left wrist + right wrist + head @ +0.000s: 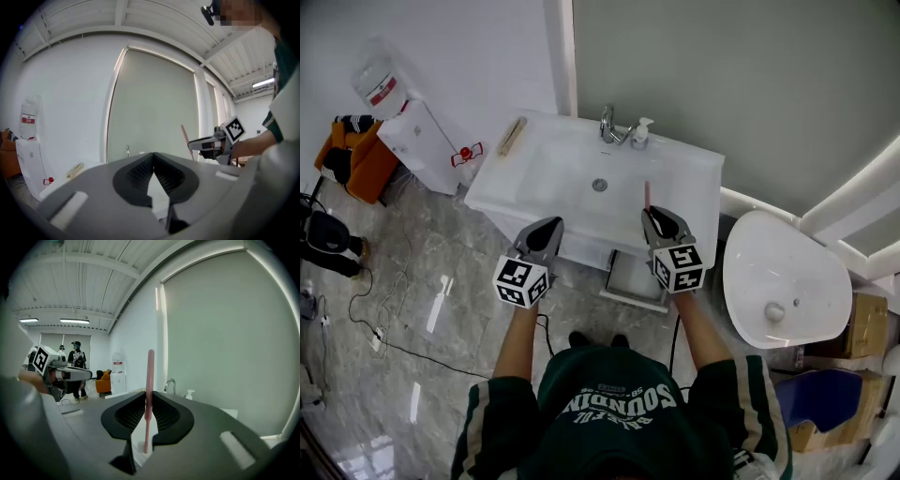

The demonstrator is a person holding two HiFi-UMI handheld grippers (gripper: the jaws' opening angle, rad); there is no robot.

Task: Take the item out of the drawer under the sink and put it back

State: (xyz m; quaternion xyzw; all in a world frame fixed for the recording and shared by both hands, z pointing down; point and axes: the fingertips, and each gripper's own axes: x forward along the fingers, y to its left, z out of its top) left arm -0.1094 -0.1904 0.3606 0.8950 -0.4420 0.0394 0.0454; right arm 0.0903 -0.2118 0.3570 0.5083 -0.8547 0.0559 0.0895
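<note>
Where the white wall meets a pale grey-green panel [722, 84], a white sink [553, 178] stands on its cabinet, the basin bare round the drain. At its back rim are a chrome tap [609, 125] and a small white pump bottle [640, 134] just beside it. On the left edge of the rim lies a tan oblong piece [511, 136], too small to identify. Below the sink's front the drawer [633, 281] stands pulled out; what lies inside cannot be made out.

Left tongs [551, 227]: held before the sink's front left, tips together, nothing between them.

Right tongs [652, 217]: closed on a pink stick [150, 376], which stands upright between the pads and rises well above the tips. The stick is out of the drawer, over the right front part of the sink.

Room: the grey marbled floor [422, 309] is glossy with reflections. A white water dispenser [417, 131], bottle on top, stands left of the sink, with an orange seat [361, 159] beyond it. A white toilet [783, 281] is just right of the sink, and cardboard boxes [862, 323] sit in the right corner. The ceiling is white and ribbed, with strip lights [75, 321]. Across the room, far off, stand people [75, 359].
</note>
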